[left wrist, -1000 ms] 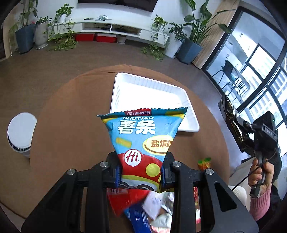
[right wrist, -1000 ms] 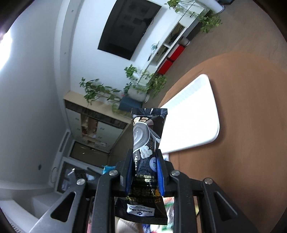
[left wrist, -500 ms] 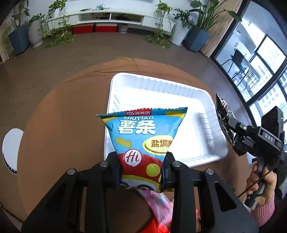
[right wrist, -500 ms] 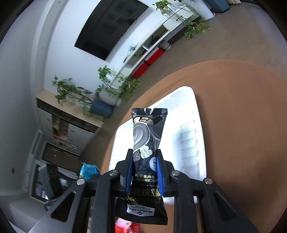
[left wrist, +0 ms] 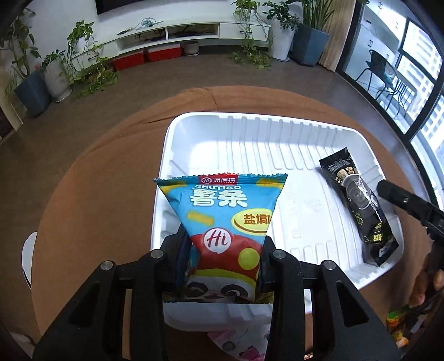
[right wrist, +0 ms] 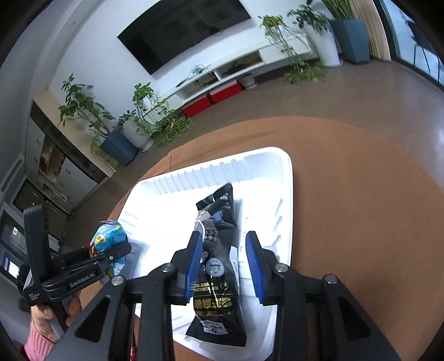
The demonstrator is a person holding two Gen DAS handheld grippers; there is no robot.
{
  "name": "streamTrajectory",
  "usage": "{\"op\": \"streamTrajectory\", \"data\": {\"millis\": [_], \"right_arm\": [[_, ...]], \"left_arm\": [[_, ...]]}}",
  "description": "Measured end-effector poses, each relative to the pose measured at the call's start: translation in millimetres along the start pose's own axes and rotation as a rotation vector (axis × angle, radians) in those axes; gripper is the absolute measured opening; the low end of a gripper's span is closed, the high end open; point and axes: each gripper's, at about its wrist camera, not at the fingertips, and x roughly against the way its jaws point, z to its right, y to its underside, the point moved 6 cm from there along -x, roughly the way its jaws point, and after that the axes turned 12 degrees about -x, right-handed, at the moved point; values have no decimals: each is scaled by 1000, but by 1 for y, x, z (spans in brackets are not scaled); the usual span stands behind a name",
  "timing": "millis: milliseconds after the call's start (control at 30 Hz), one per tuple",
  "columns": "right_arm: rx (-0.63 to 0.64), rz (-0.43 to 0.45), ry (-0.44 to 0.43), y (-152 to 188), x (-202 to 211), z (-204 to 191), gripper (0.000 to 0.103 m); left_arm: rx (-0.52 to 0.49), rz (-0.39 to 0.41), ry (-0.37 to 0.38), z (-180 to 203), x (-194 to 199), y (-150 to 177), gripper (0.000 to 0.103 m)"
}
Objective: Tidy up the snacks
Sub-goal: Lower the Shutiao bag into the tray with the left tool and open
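Closest to the left wrist camera, the left gripper (left wrist: pixel 224 250) has its 2 fingers pinched on the lower half of a blue chip bag (left wrist: pixel 224 219), which stands upright above the near-left part of the white tray (left wrist: pixel 249 130). Under the gripper, at the bottom edge, lies a pink-and-white wrapper (left wrist: pixel 238 344), mostly hidden, so its kind is hard to tell.

In the right wrist view, the right gripper (right wrist: pixel 224 263) hangs over the tray's right side with its 2 blue-padded fingers (right wrist: pixel 254 263) spread apart. The black snack packet (right wrist: pixel 219 277) lies flat on the tray floor between and beneath them, touching neither as far as the view shows, its long side running away from the camera.

The tray sits on a round brown table (left wrist: pixel 105 172). Beyond are a white TV console (left wrist: pixel 177 27), 2 red boxes (left wrist: pixel 147 57) beneath it, and potted plants (left wrist: pixel 280 25).
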Motion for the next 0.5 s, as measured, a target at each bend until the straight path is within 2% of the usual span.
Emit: {"op": "streamTrajectory", "data": {"millis": [100, 267, 500], "right_arm": [[28, 18, -3, -1, 7, -5, 41], [41, 34, -39, -4, 20, -20, 44], [71, 66, -107, 2, 52, -47, 50]], "left_arm": [[5, 19, 13, 6, 0, -2, 35], [-6, 23, -7, 12, -1, -6, 35], [-10, 66, -12, 15, 27, -9, 35]]}}
